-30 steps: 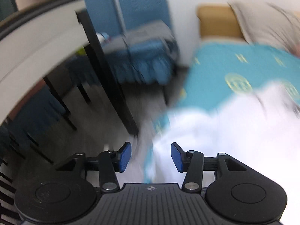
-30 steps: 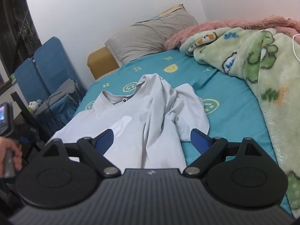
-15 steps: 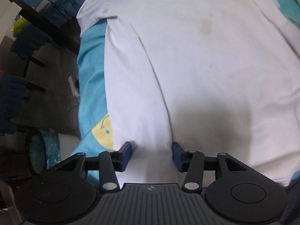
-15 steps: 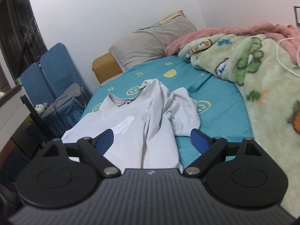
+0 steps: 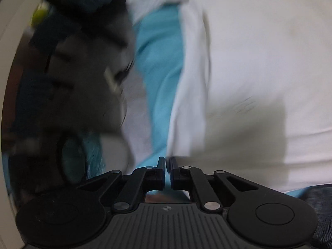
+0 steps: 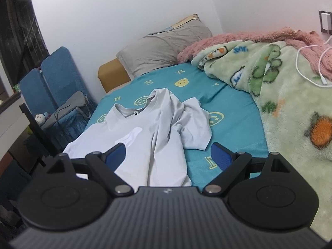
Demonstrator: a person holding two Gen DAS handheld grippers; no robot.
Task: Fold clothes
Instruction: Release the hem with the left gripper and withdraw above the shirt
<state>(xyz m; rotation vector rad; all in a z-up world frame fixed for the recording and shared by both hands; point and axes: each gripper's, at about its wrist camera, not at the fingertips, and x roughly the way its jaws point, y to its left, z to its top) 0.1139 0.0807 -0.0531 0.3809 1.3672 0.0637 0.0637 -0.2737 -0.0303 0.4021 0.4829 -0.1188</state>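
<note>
A white polo shirt [image 6: 153,132] lies spread on the teal bed sheet [image 6: 232,128], collar toward the pillow, right sleeve bunched. In the blurred left wrist view the shirt [image 5: 249,72] fills the right side. My left gripper [image 5: 167,161] is shut at the shirt's lower left hem corner; the cloth reaches the fingertips, so it looks pinched. My right gripper [image 6: 168,155] is open and empty, held above the shirt's lower part.
A green and pink fleece blanket [image 6: 290,95] with a white cable covers the bed's right side. A grey pillow [image 6: 164,49] lies at the head. Blue folding chairs [image 6: 56,78] and a dark desk leg [image 6: 35,128] stand left of the bed.
My left gripper has closed at the hem corner, having been open over the hem half a second ago. The right gripper has stayed open, its view shifting slightly.
</note>
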